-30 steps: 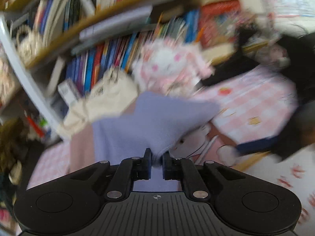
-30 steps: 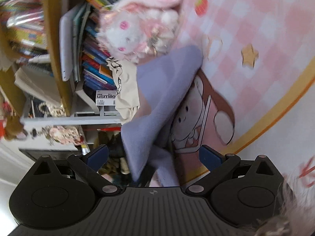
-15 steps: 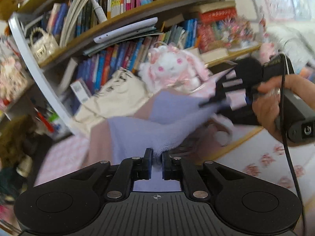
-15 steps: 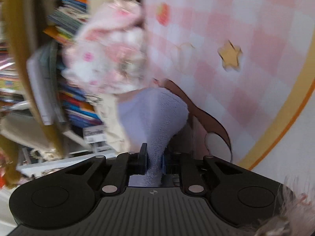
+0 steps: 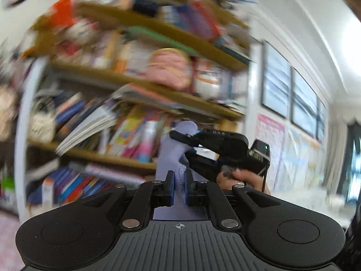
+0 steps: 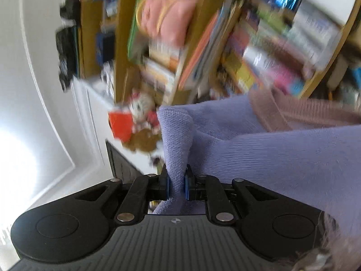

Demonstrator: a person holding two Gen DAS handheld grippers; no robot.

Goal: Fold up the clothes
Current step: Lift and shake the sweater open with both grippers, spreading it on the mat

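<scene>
A lilac knit garment with a dusty pink part [image 6: 282, 149] is held up in the air by both grippers. My left gripper [image 5: 179, 186] is shut on one lilac edge [image 5: 169, 158]. My right gripper [image 6: 176, 181] is shut on another bunched lilac edge; the cloth spreads to the right in that view. In the left wrist view the right gripper [image 5: 180, 136] and the hand holding it sit just ahead, pinching the top of the cloth. Most of the garment hangs out of sight.
A tall wooden bookshelf [image 5: 140, 83] packed with books, a pink bag [image 5: 168, 67] and toys fills the background, blurred by motion. A white wall with windows [image 5: 291, 90] is to the right. A plush toy [image 6: 140, 110] sits on the shelf.
The right gripper closed on the lilac cloth. Both grippers lifted the garment off the pink checked mat, and both views swung up from the floor to the upper shelves.
</scene>
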